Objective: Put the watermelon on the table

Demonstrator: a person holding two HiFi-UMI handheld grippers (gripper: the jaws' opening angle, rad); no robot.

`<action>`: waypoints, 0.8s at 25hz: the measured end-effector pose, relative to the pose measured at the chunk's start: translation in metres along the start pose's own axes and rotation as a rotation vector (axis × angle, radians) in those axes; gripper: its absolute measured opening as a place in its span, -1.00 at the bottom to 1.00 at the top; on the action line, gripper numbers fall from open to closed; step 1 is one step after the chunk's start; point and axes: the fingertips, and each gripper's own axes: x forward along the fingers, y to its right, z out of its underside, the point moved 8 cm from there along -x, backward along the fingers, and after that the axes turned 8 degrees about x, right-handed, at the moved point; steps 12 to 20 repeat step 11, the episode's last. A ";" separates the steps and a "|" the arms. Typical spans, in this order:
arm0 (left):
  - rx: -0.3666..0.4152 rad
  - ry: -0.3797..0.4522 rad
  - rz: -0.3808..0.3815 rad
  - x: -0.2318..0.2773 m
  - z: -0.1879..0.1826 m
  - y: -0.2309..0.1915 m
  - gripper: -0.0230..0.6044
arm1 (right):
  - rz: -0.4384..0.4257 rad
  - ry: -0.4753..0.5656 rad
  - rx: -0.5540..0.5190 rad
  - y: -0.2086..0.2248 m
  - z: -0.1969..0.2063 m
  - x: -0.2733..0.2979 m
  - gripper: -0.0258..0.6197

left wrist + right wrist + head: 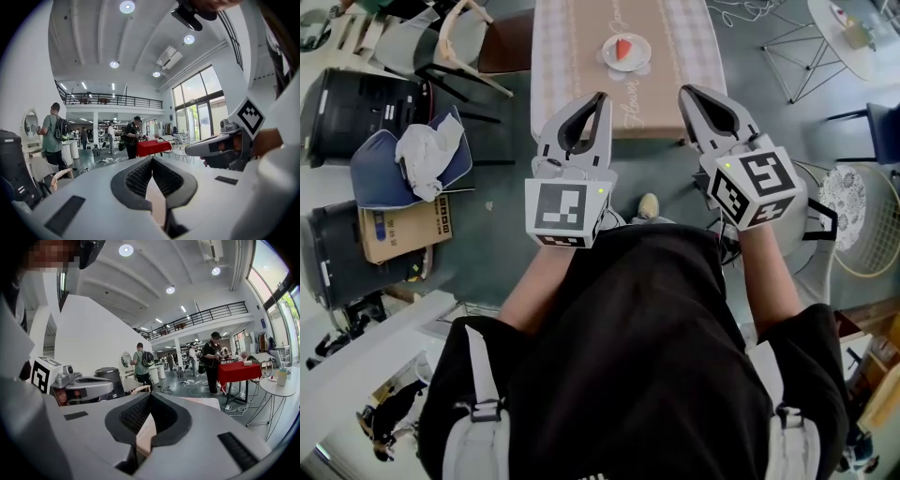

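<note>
On the floor at the near left, a cardboard box (394,234) sits by a black bin (328,262); the box's contents cannot be made out. Just beyond it a crumpled white cloth (427,155) lies in the hollow of a blue seat (375,169), with a second black bin (347,112) behind that.

Farther off, straight ahead, the table (572,56) carries a checked cloth and a beige runner. A small white plate (642,58) stands on the runner, and the red watermelon slice (622,49) lies on it. So the fruit rests on the table, well apart from both claws.

The left gripper (602,97) is held out in front of the person's chest, short of the table's near edge. Its jaws are pressed together at the tips (152,159), and nothing is caught between them.

The right gripper (684,90) is beside it at the same reach. Its jaws are likewise closed tip to tip (150,395) and empty. Neither claw touches the table, the plate or the slice.
</note>
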 end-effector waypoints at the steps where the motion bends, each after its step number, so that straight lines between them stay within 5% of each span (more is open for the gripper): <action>1: 0.000 0.001 0.000 0.001 0.000 0.001 -0.89 | 0.000 0.000 0.001 0.001 0.001 0.000 -0.88; 20: -0.005 0.003 0.007 0.000 -0.001 0.013 -0.89 | 0.001 0.000 -0.005 0.002 0.001 -0.009 -0.88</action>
